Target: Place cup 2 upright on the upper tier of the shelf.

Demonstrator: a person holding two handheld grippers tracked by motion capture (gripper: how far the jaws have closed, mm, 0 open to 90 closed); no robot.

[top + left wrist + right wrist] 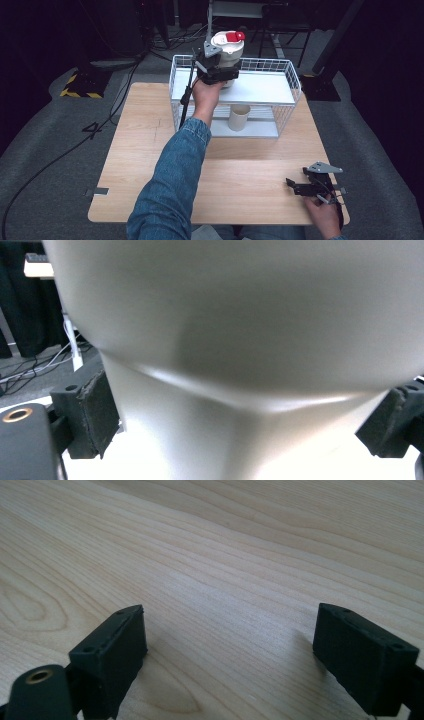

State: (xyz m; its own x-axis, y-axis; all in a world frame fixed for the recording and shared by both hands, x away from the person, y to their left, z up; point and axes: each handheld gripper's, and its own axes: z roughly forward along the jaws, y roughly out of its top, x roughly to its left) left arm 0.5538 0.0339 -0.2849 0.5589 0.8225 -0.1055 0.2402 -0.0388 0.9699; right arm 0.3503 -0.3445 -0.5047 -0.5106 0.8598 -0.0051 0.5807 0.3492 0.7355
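A white jar-like container (229,50) with a red flap (234,36) on its lid stands over the top shelf of a white wire rack (295,82) at the back of the table. My left gripper (219,70) is shut on its lower body from the near side. In the left gripper view the pale container (240,330) sits between both black pads (97,415), close to the camera. My right gripper (293,186) rests at the table's front right corner, open, its jaws (235,645) bare over the wood.
A cream cup (239,117) stands upright on the rack's lower shelf, below the top shelf. The wooden table (150,150) spreads between the rack and the front edge. Cables and dark stands lie on the floor behind.
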